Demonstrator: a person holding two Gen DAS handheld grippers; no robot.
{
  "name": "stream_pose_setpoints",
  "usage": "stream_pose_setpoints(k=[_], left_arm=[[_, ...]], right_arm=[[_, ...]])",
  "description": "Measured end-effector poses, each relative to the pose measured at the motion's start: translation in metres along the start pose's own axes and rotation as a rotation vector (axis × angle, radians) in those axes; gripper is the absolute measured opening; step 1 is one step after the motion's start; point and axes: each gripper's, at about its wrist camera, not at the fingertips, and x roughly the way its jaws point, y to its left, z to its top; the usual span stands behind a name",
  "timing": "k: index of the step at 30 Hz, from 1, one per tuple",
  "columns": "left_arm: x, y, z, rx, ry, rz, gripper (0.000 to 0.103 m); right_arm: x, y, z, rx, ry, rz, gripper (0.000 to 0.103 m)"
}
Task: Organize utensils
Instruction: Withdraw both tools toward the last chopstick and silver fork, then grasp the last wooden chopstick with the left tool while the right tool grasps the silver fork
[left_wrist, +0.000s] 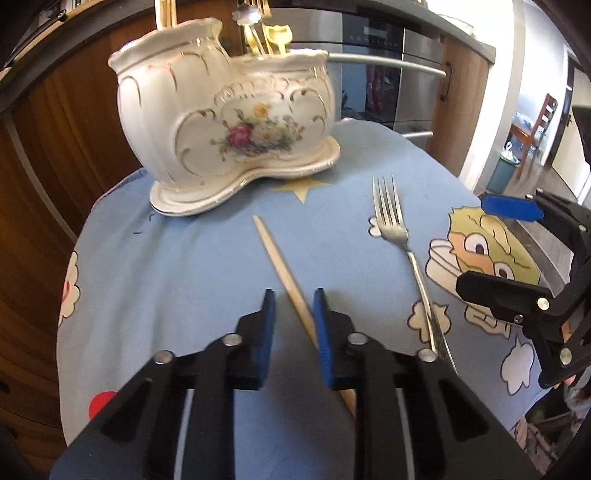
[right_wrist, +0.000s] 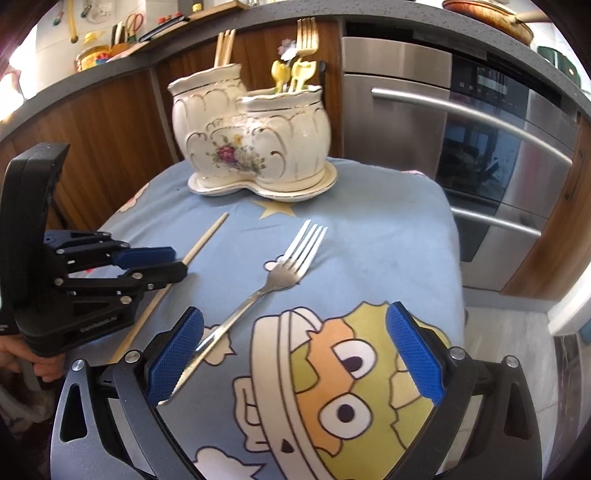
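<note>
Left tongs (left_wrist: 294, 314): mine, jaws parted, straddling chopstick (left_wrist: 282, 267), whose long axis runs toward the ceramic holder (left_wrist: 225, 122). Right tongs (right_wrist: 294, 345): wide open, empty. Fork (right_wrist: 271, 282): right of chopstick, short of the holder.

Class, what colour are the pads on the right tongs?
Blue pads, clearest in the right wrist view.

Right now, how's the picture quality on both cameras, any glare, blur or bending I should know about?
Left wrist view: strong fisheye bending at the edges, the oven handles curve; the chopstick and fork are sharp. Right wrist view: same bending, bright washout at the top left corner, glare on the fork's tines, and the ceramic utensil holder looks slightly soft.
</note>
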Motion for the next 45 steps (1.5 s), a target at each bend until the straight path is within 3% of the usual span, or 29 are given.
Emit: stream_pose_setpoints(k=[1,6,11,15,18,20,26,31,45], left_arm=[[0.000,0.001,-0.001,0.000,0.000,0.003,0.012],[-0.003,0.017,-0.005,-0.024,0.010,0.018,0.007],[-0.008,0.037,-0.009,-0.062,0.019,0.033,0.006],[-0.009,0.048,-0.011,-0.069,0.028,0.036,0.006],[-0.006,0.049,-0.005,-0.067,0.041,0.026,0.006],[-0.007,0.052,-0.005,-0.060,0.051,0.023,0.006],[-0.004,0.055,0.000,-0.025,0.111,-0.022,0.006],[-0.003,0.060,0.004,0.029,0.173,-0.047,0.006],[0.020,0.075,0.034,0.094,0.403,-0.141,0.007]], right_arm=[[0.002,0.002,0.001,-0.006,0.010,0.007,0.098],[0.016,0.018,0.006,-0.046,0.055,0.045,0.095],[0.037,0.023,0.011,-0.046,0.125,0.056,0.070],[0.040,0.030,0.013,-0.084,0.138,0.037,0.066],[0.040,0.034,0.013,-0.123,0.142,0.052,0.050],[0.038,0.035,0.014,-0.148,0.153,0.075,0.033],[0.036,0.019,0.022,-0.218,0.230,0.138,0.015],[0.035,0.008,0.024,-0.302,0.314,0.127,0.008],[0.055,0.003,0.047,-0.365,0.614,0.153,0.011]])
